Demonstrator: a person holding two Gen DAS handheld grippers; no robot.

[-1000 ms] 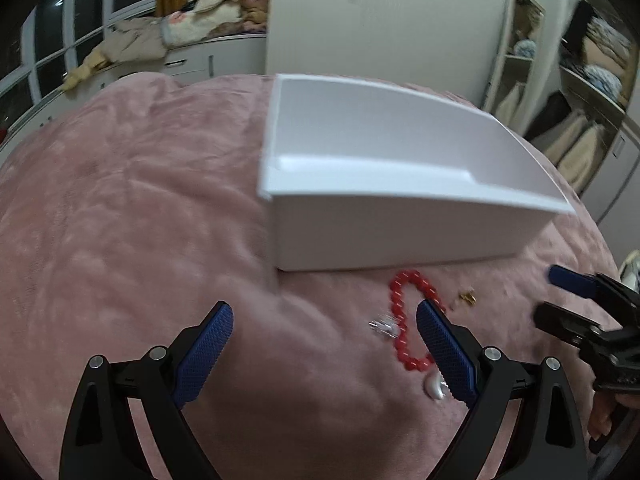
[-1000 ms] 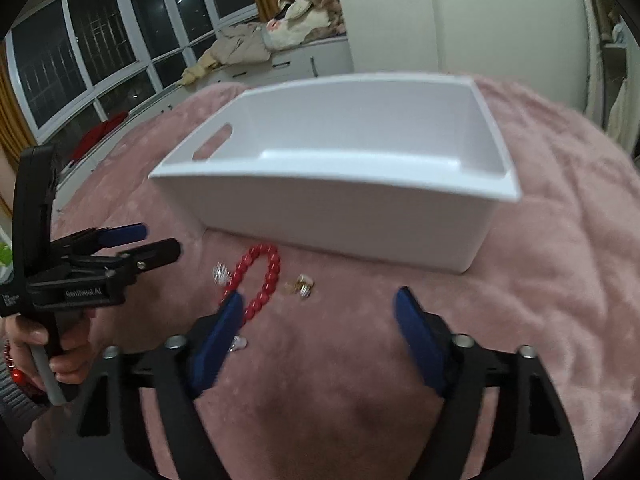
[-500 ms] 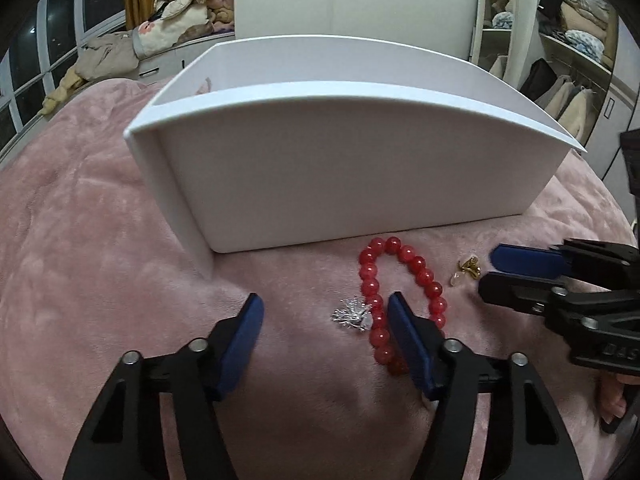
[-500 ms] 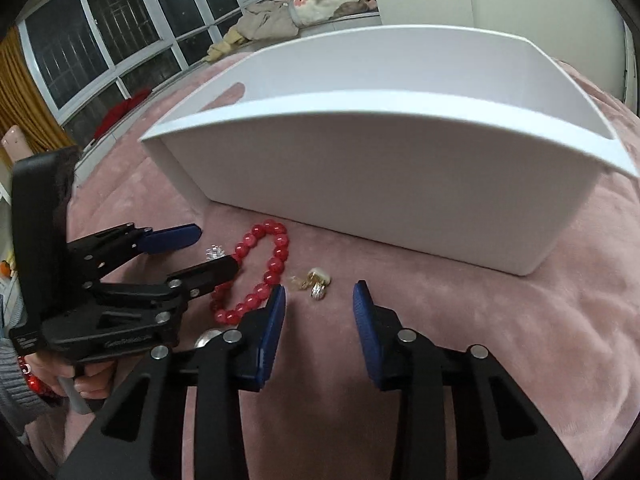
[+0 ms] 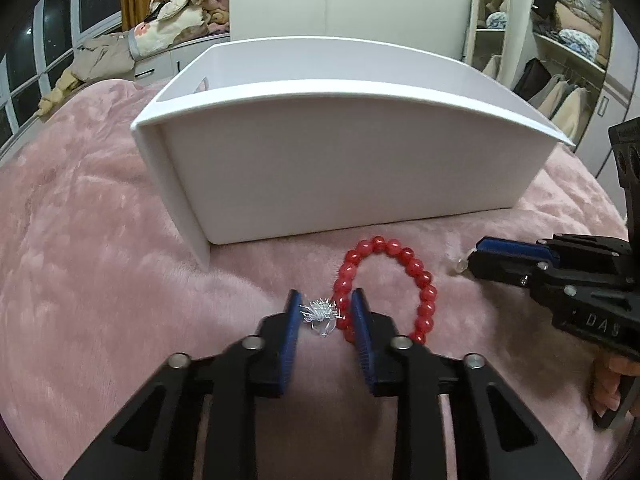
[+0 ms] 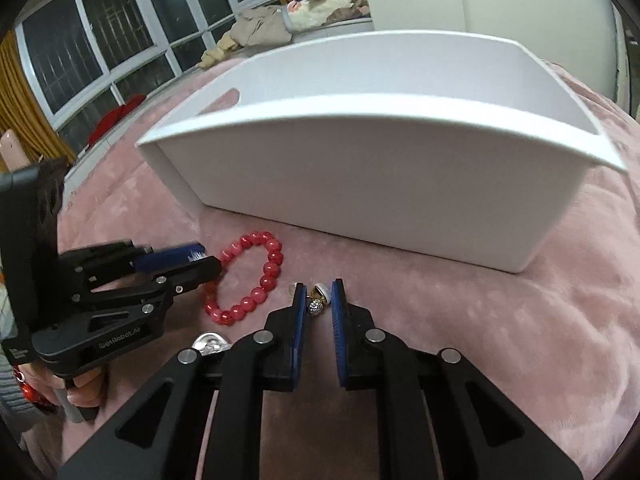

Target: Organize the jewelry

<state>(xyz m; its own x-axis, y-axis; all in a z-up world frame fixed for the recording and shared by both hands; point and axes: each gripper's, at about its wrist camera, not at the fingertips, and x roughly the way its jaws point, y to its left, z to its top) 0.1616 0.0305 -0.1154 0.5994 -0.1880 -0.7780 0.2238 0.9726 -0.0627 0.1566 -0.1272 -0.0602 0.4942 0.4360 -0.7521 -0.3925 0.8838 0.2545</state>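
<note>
Pink plush blanket (image 5: 100,264) carries everything. White bin (image 5: 344,184) sits toward its far side, long wall facing both cameras, a slot handle cut in its left end wall. Heap of clothes (image 6: 280,20) and dark windows (image 6: 92,24) beyond the bin; open wardrobe shelves (image 5: 568,44) at right in the left view.

Red bead bracelet (image 5: 384,280) lies flat just in front of the bin wall, its loop elongated roughly toward the bin.

Left gripper (image 5: 324,314): fingers narrow, straddling a small silver spiky piece (image 5: 318,314); right pad overlaps the bracelet's near-left beads. Contact with the piece unclear.

Right gripper (image 6: 318,304): fingers narrow around a gold earring (image 6: 318,300) with a sparkly ball and white part, right of the bracelet. A silvery pearl-like piece (image 6: 210,342) lies nearer, partly hidden behind the right gripper's left arm.
</note>
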